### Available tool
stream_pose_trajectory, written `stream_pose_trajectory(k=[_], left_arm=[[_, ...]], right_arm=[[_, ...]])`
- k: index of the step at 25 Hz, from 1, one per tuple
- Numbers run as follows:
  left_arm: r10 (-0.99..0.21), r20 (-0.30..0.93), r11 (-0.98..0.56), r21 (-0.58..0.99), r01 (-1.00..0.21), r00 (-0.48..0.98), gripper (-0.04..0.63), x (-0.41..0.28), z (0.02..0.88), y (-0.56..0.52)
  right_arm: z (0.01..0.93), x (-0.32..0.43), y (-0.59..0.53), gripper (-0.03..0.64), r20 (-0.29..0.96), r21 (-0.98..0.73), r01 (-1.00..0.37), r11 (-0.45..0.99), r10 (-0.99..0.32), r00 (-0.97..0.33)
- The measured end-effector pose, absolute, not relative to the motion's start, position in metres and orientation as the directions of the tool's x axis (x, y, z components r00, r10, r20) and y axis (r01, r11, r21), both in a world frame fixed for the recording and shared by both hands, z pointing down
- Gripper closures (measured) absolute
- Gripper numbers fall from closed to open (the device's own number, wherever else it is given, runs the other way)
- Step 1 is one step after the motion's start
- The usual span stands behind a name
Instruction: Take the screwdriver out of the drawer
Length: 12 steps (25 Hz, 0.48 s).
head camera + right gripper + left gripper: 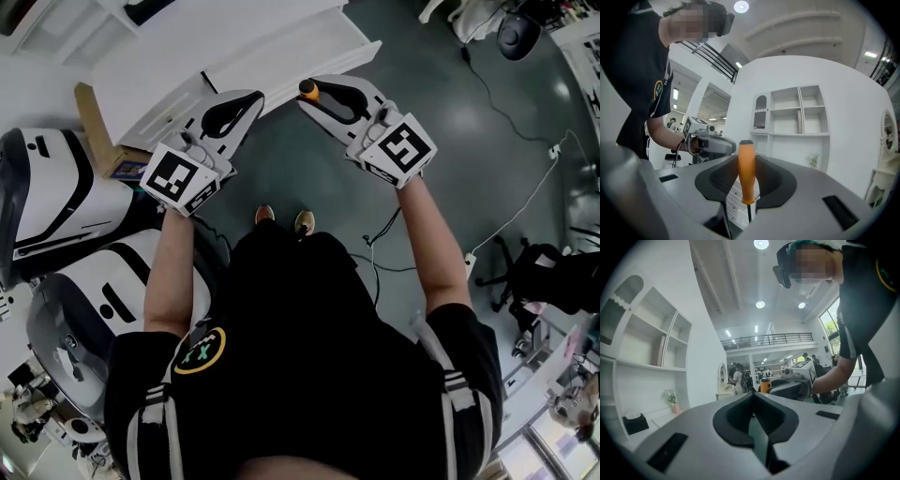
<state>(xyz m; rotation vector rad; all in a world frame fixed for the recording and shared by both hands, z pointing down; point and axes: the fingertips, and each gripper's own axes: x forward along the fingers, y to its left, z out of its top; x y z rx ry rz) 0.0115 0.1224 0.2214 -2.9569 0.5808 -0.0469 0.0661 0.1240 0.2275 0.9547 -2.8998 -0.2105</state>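
Your screwdriver [746,173], with an orange handle, black cap and thin dark shaft, stands upright, cap uppermost, pinched between your right claw's [311,99] jaws.

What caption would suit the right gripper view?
Right gripper clamping an orange-handled screwdriver upright, white shelves behind.

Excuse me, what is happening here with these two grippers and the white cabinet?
A person stands in front of a white cabinet with a gripper in each hand. The right gripper is shut on an orange-handled screwdriver and holds it in the air. The left gripper is shut, with nothing between its jaws.
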Motion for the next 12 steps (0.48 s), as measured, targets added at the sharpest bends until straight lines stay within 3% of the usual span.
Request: stream_pose_trajectory(k=[12], left_arm=[[-0.317,-0.012,-0.941,-0.120,-0.316,0.948,0.578,-0.015,0.216,0.126]], right_arm=[[0.221,0.044,0.145,0.480,0.007,0.133,-0.637,0.760,-0.643,-0.766]])
